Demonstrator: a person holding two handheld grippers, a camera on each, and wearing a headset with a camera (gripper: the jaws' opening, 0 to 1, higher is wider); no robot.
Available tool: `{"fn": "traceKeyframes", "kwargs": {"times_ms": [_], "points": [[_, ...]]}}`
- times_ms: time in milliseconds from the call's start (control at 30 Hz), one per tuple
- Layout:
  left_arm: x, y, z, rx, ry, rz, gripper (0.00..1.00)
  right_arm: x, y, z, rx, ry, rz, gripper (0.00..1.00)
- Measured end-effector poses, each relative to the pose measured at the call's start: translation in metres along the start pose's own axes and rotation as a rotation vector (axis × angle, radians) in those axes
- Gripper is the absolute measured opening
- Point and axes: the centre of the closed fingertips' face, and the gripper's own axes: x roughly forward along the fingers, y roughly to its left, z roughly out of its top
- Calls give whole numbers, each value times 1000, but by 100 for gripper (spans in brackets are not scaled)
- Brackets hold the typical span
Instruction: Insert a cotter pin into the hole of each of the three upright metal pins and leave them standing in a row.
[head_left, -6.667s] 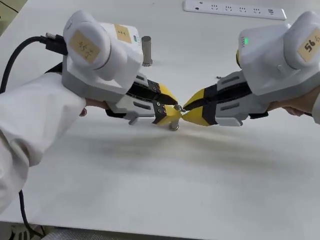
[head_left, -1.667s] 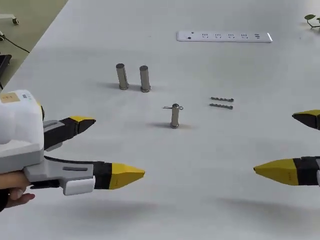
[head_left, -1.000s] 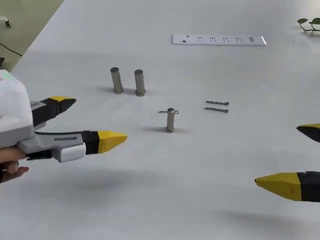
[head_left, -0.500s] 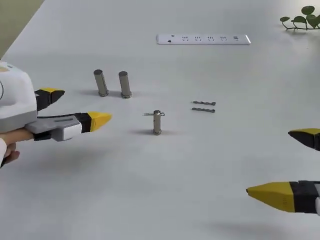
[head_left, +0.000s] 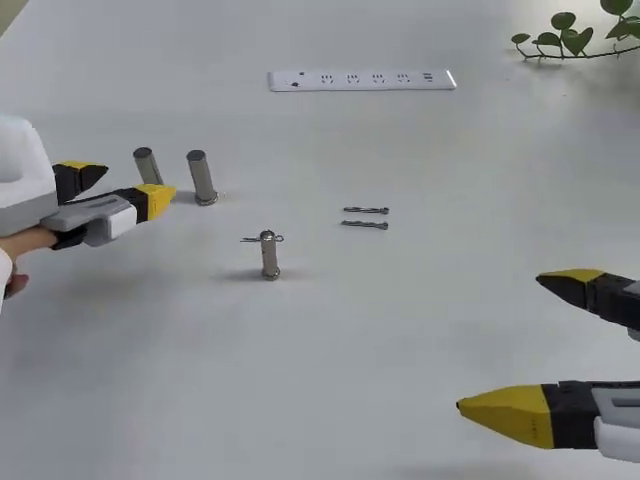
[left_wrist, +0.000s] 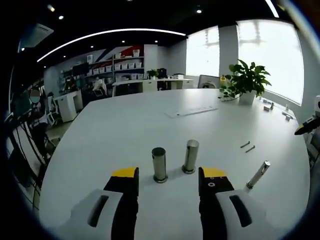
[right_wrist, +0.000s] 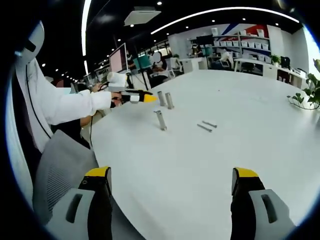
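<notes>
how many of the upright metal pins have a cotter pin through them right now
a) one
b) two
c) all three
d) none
a: the front metal pin has an inserted cotter pin across its top. The left back pin and the right back pin stand bare, and two loose cotter pins lie flat on the table.
</notes>
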Motion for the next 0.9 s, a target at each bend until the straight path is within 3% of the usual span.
{"fn": "traceKeyframes", "kwargs": {"times_ms": [300,533,600,900], "points": [[24,6,-2,8,16,2,36,-1,-10,-1,12,12,-11,98],[34,17,-6,5,32,35,15,-1,-13,1,42,5,-14,97],[35,17,-6,-15,28,23,14,-1,-13,0,42,8,-15,97],[41,12,-7,12,37,-2,11,1,-16,-4,53,25,-21,97]]}}
